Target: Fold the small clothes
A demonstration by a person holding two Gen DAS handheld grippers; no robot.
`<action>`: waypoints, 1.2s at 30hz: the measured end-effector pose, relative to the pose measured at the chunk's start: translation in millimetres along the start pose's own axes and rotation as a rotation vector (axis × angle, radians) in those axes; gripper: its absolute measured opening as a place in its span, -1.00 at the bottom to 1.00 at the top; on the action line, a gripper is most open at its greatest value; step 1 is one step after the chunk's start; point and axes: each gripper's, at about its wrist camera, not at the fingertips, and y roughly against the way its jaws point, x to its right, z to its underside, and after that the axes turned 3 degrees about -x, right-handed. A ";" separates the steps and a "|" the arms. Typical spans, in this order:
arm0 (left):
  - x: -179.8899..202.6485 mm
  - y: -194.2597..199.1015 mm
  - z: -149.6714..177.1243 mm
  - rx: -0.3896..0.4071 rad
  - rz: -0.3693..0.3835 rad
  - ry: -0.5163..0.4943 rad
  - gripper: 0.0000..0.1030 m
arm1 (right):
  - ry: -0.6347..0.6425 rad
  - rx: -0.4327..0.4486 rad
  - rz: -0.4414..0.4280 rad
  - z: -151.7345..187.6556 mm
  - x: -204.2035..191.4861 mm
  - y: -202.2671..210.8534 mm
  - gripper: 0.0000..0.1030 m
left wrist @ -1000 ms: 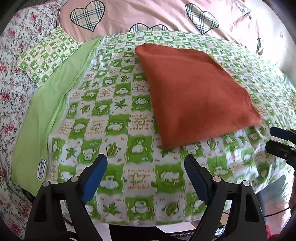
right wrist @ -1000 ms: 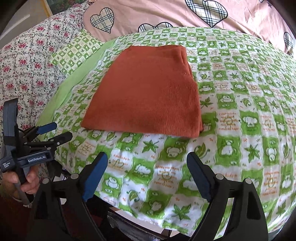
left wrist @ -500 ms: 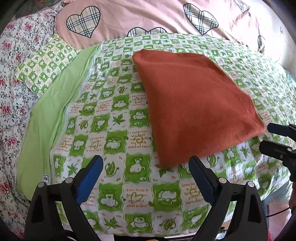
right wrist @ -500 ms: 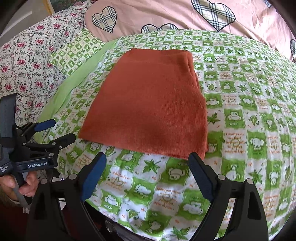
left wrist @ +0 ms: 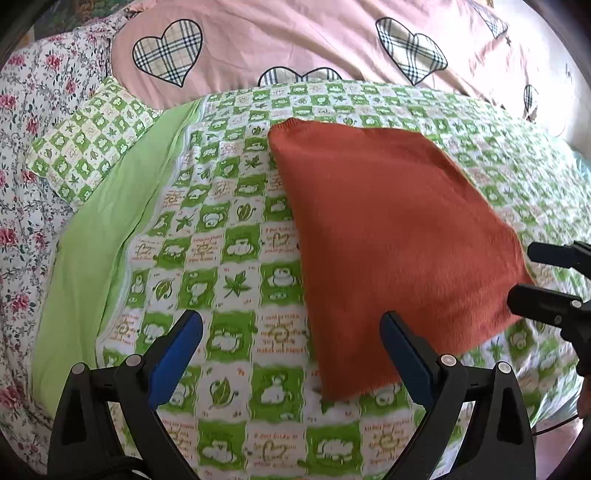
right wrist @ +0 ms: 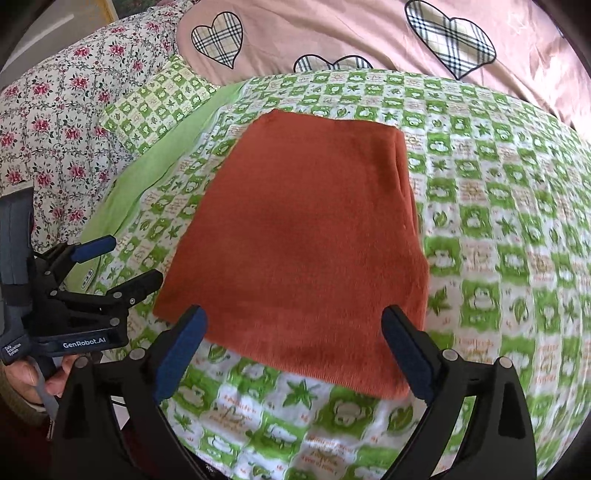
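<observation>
Knitwear first: the rust-orange folded garment point(left wrist: 388, 251) lies flat on the green-and-white checked quilt point(left wrist: 229, 258), filling the centre and right of your left wrist view and the middle of your right wrist view point(right wrist: 306, 251). Its layered edge shows along the right side in the right wrist view.

Your left gripper point(left wrist: 291, 354) has its blue-padded fingers spread wide and holds nothing; its right finger point(left wrist: 406, 354) stands in front of the garment's near corner, though whether it touches the cloth is unclear. Your right gripper point(right wrist: 295, 350) is also spread wide and empty, both fingers straddling the garment's near edge at the bottom of the frame. Each gripper appears in the other's view: the right one at the right edge point(left wrist: 546, 280), the left one at the lower left point(right wrist: 114, 266).

A pink duvet with plaid hearts point(right wrist: 369, 33) runs across the top of the frame, a floral sheet point(right wrist: 55, 122) fills the upper left, and a small checked pillow point(left wrist: 92, 147) lies on it.
</observation>
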 end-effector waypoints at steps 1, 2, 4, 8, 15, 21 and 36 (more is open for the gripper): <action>-0.9 -1.8 -2.2 -0.002 0.003 0.006 0.89 | -0.004 -0.004 -0.004 -2.0 0.9 -2.3 0.88; -2.8 -3.9 -4.5 -0.004 0.004 0.014 0.89 | -0.008 -0.009 -0.008 -4.0 2.2 -4.5 0.88; -4.8 -6.5 -8.0 -0.006 0.007 0.031 0.89 | -0.016 -0.016 -0.016 -6.5 4.7 -8.1 0.88; -7.6 -9.2 -13.5 0.004 0.011 0.049 0.89 | -0.023 -0.020 -0.022 -10.8 9.5 -12.1 0.89; -5.3 -15.6 -19.9 -0.008 0.029 0.055 0.90 | -0.040 -0.009 -0.022 -21.1 21.2 -16.4 0.89; -0.2 -18.8 -18.2 -0.025 0.042 0.057 0.90 | -0.060 0.004 -0.027 -24.3 27.3 -16.4 0.89; 7.5 -15.0 -17.1 -0.021 0.072 0.015 0.90 | -0.072 -0.005 -0.033 -13.6 27.3 -16.1 0.90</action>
